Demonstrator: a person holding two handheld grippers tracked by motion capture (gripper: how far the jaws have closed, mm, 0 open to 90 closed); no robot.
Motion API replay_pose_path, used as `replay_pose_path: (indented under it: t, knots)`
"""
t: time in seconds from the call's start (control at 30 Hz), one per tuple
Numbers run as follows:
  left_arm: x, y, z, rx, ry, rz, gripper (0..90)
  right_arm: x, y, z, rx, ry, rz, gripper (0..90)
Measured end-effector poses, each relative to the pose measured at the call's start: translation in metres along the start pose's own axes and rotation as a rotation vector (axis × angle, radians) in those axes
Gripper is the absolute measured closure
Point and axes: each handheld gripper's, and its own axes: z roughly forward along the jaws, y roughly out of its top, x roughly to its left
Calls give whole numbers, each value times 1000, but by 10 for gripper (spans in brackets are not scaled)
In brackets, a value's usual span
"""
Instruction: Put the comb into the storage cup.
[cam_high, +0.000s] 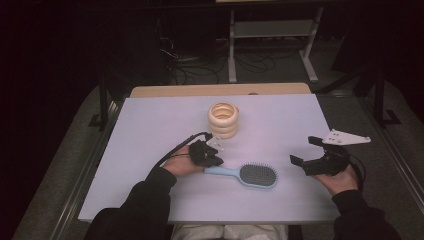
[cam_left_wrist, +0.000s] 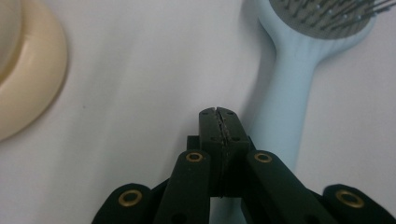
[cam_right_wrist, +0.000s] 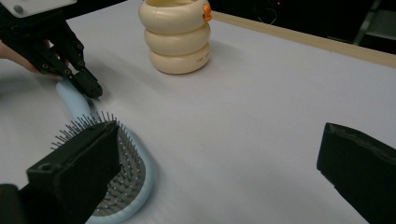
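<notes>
Covering most of the high view, one table (cam_high: 150, 125) with a pale lavender-white top carries two things: a hairbrush and a stack of rings. A strip of light wood (cam_high: 220, 90) shows along its far edge, and the right gripper view shows that same strip running behind the white surface.

The stack of three cream rings (cam_high: 223, 120) stands upright near the middle of the far half. The right gripper view shows an orange tab (cam_right_wrist: 206, 12) at the top ring's rim and a small line of print (cam_right_wrist: 202, 58) on the bottom ring, too small to read. In the left gripper view a curved cream edge of the stack (cam_left_wrist: 32, 70) shows at the left.

The single light blue hairbrush (cam_high: 248, 174) lies flat on the near half, handle pointing toward the person's left, grey bristle pad facing up. No brand mark can be made out on it.

The right gripper (cam_high: 306, 151), held well apart to the right of the brush, has its two jaws spread wide with nothing between them; its own view shows the brush head by one jaw and bare table up to the other. The left gripper (cam_high: 216, 161) sits at the end of the brush handle; its own view shows the jaws pressed together, clenched on nothing, with the handle (cam_left_wrist: 285, 93) just beside their tips.
</notes>
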Motion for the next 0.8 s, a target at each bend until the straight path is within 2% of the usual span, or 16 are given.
replay_pose_path:
  t: [0.4,0.5,0.7,0.8]
  knots:
    - [-10,-8,-6,-12,-27,-2,900,0,0,1,7,-1,1,0]
    - [-14,-8,-7,-9,-17,20,900,0,0,1,8,0,1,0]
    - [-21,-5,-8,6,-28,56,900,0,0,1,5,1,1,0]
    - [-21,-5,-8,5,-39,48,900,0,0,0,3,2,0,0]
